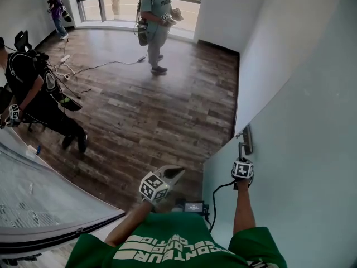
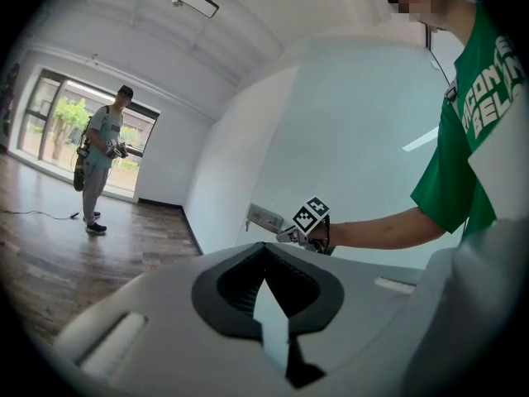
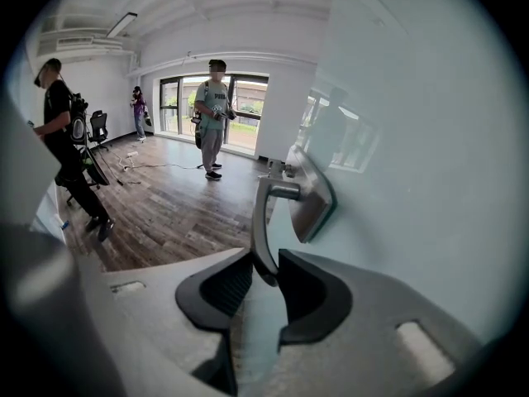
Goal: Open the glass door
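Your right hand-held gripper [image 3: 264, 267] is closed on the lower end of the lever handle [image 3: 263, 213], which hangs down between its two dark pads. Gripping that far from the pivot gives you the most leverage for turning the lever and pulling. The lever runs up to its metal plate [image 3: 314, 195], fixed on the glass door [image 1: 301, 149]. The door is a pale frosted panel that fills the head view from 1 to 5 o'clock, with the handle at about 4 o'clock near the panel's edge. Your left hand-held gripper [image 2: 266, 259] hangs at 6 o'clock in front of your green shirt [image 1: 184, 242], its tips together on nothing. It is probably held back so it stays out of the door's swing. Whether the latch is free yet cannot be told. Beyond the door's edge lies the wooden floor [image 1: 150, 110], with a person in grey-green [image 1: 155, 21] at 12 o'clock and a person in black [image 1: 33, 88] at 9 o'clock, both well apart from the door.
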Tool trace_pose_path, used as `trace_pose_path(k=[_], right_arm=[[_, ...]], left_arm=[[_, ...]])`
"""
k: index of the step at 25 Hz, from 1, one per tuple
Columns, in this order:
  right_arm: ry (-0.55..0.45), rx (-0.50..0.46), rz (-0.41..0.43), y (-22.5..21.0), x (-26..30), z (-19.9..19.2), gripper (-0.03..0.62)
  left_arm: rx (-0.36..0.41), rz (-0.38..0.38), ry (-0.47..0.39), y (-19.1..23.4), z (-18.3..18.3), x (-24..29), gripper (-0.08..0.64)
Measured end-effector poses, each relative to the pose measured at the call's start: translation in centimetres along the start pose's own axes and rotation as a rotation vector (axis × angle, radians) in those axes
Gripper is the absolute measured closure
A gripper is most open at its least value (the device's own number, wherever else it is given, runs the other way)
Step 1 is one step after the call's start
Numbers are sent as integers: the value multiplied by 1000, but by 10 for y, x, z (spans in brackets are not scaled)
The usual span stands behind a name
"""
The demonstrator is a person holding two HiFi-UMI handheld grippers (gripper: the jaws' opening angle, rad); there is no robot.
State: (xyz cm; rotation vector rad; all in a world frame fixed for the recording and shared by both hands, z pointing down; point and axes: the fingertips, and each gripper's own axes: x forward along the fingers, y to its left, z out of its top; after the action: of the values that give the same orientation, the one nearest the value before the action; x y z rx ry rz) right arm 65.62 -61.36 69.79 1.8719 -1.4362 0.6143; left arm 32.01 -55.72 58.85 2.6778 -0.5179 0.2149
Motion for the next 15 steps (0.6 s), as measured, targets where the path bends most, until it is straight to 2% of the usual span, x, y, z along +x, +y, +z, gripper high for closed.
trace_pose_path(k=[5,10,15], right_arm=[[67,41,-50,-29,1,-14,503],[40,58,-58,-50,7,-12,503],[69,81,-91,-70,7,-16,502]], left_arm=[[-2,14,-10,5,6,13,545],[-4,19,-14,5,7,22,545],[-7,14,-16,5,12,27,545]])
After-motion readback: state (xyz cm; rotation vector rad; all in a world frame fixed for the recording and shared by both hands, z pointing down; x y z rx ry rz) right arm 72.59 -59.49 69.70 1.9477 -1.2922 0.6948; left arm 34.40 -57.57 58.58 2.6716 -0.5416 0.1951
